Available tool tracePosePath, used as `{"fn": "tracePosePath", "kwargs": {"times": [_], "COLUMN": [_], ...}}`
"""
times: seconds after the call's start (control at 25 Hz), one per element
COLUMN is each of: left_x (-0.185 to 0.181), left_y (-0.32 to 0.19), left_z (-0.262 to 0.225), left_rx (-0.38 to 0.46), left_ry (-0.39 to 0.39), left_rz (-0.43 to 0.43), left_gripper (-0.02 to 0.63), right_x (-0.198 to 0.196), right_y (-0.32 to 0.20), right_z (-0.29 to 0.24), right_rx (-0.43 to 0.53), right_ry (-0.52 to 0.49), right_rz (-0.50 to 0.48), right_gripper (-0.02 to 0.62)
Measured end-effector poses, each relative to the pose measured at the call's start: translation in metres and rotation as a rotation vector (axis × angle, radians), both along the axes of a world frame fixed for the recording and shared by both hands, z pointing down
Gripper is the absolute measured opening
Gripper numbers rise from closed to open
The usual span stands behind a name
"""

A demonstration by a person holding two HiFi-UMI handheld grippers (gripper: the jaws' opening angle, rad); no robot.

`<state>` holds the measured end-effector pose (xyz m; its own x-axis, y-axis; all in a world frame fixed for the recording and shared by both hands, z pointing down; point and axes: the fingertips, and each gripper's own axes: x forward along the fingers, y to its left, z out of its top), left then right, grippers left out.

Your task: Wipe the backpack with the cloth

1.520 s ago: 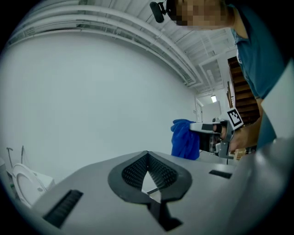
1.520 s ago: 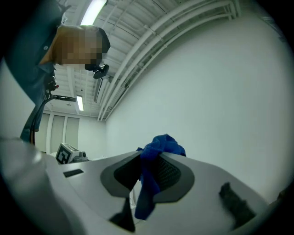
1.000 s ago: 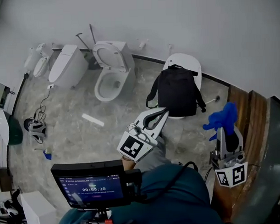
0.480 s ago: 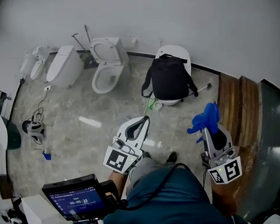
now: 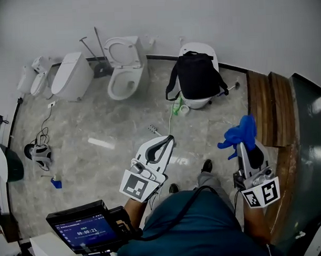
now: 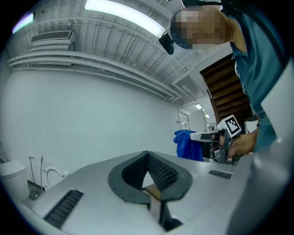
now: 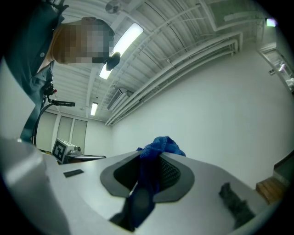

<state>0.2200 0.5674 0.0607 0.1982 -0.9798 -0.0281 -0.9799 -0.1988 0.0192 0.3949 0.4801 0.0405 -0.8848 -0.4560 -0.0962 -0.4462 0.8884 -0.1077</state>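
Observation:
The black backpack (image 5: pixel 196 76) rests upright on a white toilet (image 5: pixel 200 49) by the far wall. My right gripper (image 5: pixel 249 146) is at the right of the head view, shut on a bunched blue cloth (image 5: pixel 239 133) that sticks out past its tips. The right gripper view shows the cloth (image 7: pixel 158 144) pinched between the pads and trailing down. My left gripper (image 5: pixel 169 139) is held level over the floor, well short of the backpack. Its tips (image 6: pixel 147 155) meet with nothing between them. In the left gripper view, the cloth (image 6: pixel 186 144) shows beside it.
A white toilet with its seat raised (image 5: pixel 124 66) and another toilet (image 5: pixel 72 75) stand at the back left. A green bottle (image 5: pixel 176 106) sits by the backpack's base. Wooden boards (image 5: pixel 267 108) lie on the right, a headset (image 5: pixel 40 152) on the left and a monitor (image 5: pixel 85 224) near me.
Both grippers have travelled across the room with me, and the cloth is still gripped. The backpack now sits higher and smaller in the head view, with more floor between it and the left gripper.

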Motion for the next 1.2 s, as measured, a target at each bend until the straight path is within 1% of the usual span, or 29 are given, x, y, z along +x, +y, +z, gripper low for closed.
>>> {"fn": "tracePosePath", "kwargs": {"times": [0.12,0.24,0.36,0.48,0.56,0.72,0.8,0.92,1.04,1.2], "left_x": [0.003,0.008,0.017,0.027,0.033,0.052,0.072,0.114,0.142,0.148], "left_y": [0.045,0.076,0.100,0.119,0.132,0.147,0.150,0.157,0.166,0.167], "left_z": [0.001,0.000,-0.006,-0.013,-0.016,-0.017,-0.016,-0.012,-0.024,-0.030], "left_rx": [-0.008,-0.012,-0.002,0.016,0.023,0.007,0.002,-0.021,0.000,0.038], "left_ry": [0.012,0.015,0.013,0.004,0.001,-0.003,-0.010,-0.057,-0.057,-0.054], "left_rz": [0.040,0.071,0.086,0.083,0.071,0.052,0.063,0.086,0.094,0.097], "left_gripper": [0.003,0.003,0.003,0.003,0.003,0.003,0.003,0.003,0.003,0.003], "right_x": [0.003,0.009,0.016,0.026,0.033,0.045,0.058,0.097,0.127,0.132], "right_y": [0.047,0.083,0.112,0.133,0.145,0.160,0.164,0.173,0.185,0.184], "right_z": [-0.006,-0.015,-0.025,-0.031,-0.034,-0.039,-0.041,-0.042,-0.048,-0.047], "right_rx": [0.002,0.008,0.025,0.041,0.050,0.071,0.084,0.077,0.085,0.091], "right_ry": [-0.012,-0.014,-0.019,-0.019,-0.019,0.006,0.018,0.010,-0.005,-0.018], "right_rz": [0.029,0.042,0.045,0.035,0.025,-0.001,-0.008,0.007,0.027,0.035], "right_gripper": [0.075,0.075,0.075,0.075,0.075,0.075,0.071,0.069,0.068,0.067]}}
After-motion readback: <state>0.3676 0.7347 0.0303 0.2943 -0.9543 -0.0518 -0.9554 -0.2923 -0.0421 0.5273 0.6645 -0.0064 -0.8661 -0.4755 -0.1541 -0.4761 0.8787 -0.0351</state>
